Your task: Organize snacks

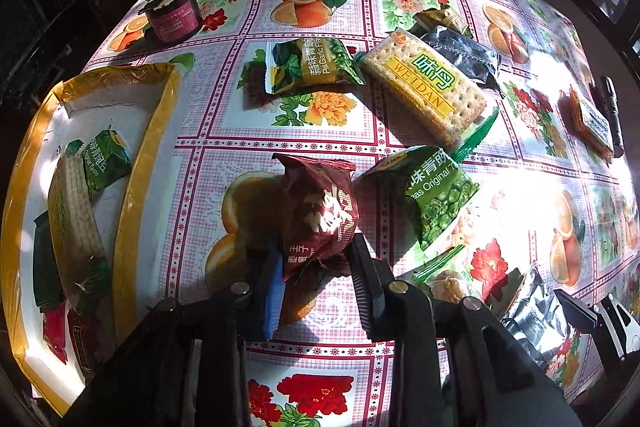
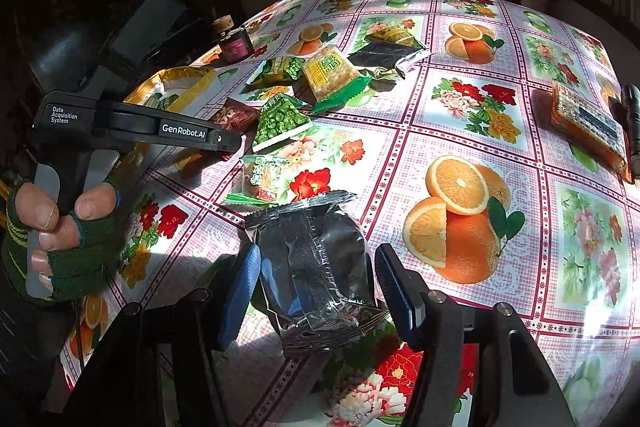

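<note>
**Snacks scattered on the counter, one packet in each claw**

Snacks lie across the floral-and-orange patterned counter [image 2: 460, 115], with some already in the yellow-rimmed tray [image 1: 140, 163] at the left edge, among them a cracker pack and a green pea packet.

The left claw [image 1: 316, 267] is clamped on the lower end of a maroon snack packet [image 1: 320, 215], whose bottom edge crumples between the fingers. Just beyond it lie a green "Peas Original Taste" packet [image 1: 436, 199], a WEIDAN cracker pack [image 1: 428, 91] and a green garlic pea packet [image 1: 312, 67].

The right claw [image 2: 316, 291] has its fingers set against both sides of a silver-black foil packet [image 2: 316, 267], gripping it. Just beyond it a small green-ended cracker packet [image 2: 264, 179] rests on the counter.

A corked dark jar [image 1: 172, 7] stands near the far left corner. An orange box [image 2: 588, 123] and a black flashlight [image 2: 632, 123] lie side by side at the right edge.
</note>
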Demonstrator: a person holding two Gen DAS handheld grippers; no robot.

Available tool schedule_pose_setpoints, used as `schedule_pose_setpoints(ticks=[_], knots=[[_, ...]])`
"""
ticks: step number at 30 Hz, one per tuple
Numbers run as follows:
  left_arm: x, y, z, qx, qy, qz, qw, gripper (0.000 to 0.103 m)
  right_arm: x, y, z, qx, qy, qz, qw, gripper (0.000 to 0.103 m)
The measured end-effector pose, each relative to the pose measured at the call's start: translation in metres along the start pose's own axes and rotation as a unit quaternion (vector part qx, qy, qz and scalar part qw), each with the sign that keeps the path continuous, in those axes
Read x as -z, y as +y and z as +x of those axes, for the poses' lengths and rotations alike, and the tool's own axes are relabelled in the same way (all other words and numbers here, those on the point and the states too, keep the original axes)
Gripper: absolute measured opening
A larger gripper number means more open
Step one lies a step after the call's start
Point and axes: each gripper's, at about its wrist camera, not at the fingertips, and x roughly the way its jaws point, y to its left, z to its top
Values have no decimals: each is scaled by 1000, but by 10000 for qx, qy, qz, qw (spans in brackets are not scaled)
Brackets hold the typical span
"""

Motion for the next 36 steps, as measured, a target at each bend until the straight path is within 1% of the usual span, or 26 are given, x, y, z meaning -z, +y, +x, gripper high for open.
schedule_pose_setpoints(ticks=[2, 4, 5, 6, 7, 8, 9, 10, 12, 14, 15, 17, 18, 20, 23, 24, 25, 26, 28, 31, 36], knots=[[5, 2, -7, 45, -45, -42, 10000, 26, -1, 0, 2, 17, 0, 13, 10000, 65], [12, 7, -15, 126, -98, -119, 9998, 26, -3, 3, 1, 104, -30, 5, 9999, 62], [15, 10, -17, 188, -103, -148, 9997, 26, -3, 2, -1, 68, -86, 54, 9999, 59], [17, 11, -17, 249, -85, -167, 9995, 26, -3, 1, -3, -51, -117, 121, 9998, 49], [19, 13, -17, 301, -66, -179, 9994, 26, -4, 1, -2, -94, -113, 155, 9998, 50], [20, 14, -16, 341, -49, -175, 9993, 26, -4, 3, 2, -54, 1, 124, 9999, 53], [22, 15, -16, 355, -28, -171, 9992, 26, -4, 5, 4, -25, 37, 86, 10000, 69], [23, 16, -14, 369, -4, -170, 9992, 26, -4, 8, 6, 49, 61, 21, 10000, 83], [23, 17, -12, 405, 32, -156, 9991, 27, -2, 16, 13, 135, 183, -160, 9996, 85], [22, 17, -11, 386, 28, -120, 9992, 28, -1, 25, 17, 348, 205, -388, 9984, 85], [21, 16, -10, 377, 38, -108, 9992, 28, -1, 28, 18, 451, 227, -484, 9975, 85], [17, 15, -7, 350, 55, -93, 9993, 30, -1, 31, 19, 603, 220, -571, 9963, 76], [15, 14, -6, 338, 67, -86, 9994, 30, -1, 31, 18, 633, 190, -562, 9962, 65], [11, 12, 0, 289, 114, -94, 9995, 37, -2, 25, 16, 522, 154, -375, 9978, 63], [7, 8, 3, 141, 49, -58, 9999, 36, 0, 21, 12, 383, 89, -193, 9990, 63], [7, 8, 3, 112, 33, -62, 9999, 33, 0, 19, 10, 234, 41, -77, 9997, 63], [8, 7, 2, 102, 12, -53, 9999, 21, 1, 16, 6, 68, -23, 75, 9999, 63], [9, 8, 2, 68, 23, -52, 10000, 4, 1, 13, 3, -67, -96, 225, 9997, 63], [13, 12, 0, 63, 7, -130, 9999, 0, 0, 10, -7, -191, -263, 402, 9987, 63], [22, 22, -8, -59, -119, -236, 9996, 0, -3, 6, -21, -300, -472, 572, 9968, 63], [37, 35, -29, 37, -323, -331, 9989, 0, -9, 7, -35, -413, -684, 665, 9946, 63]])
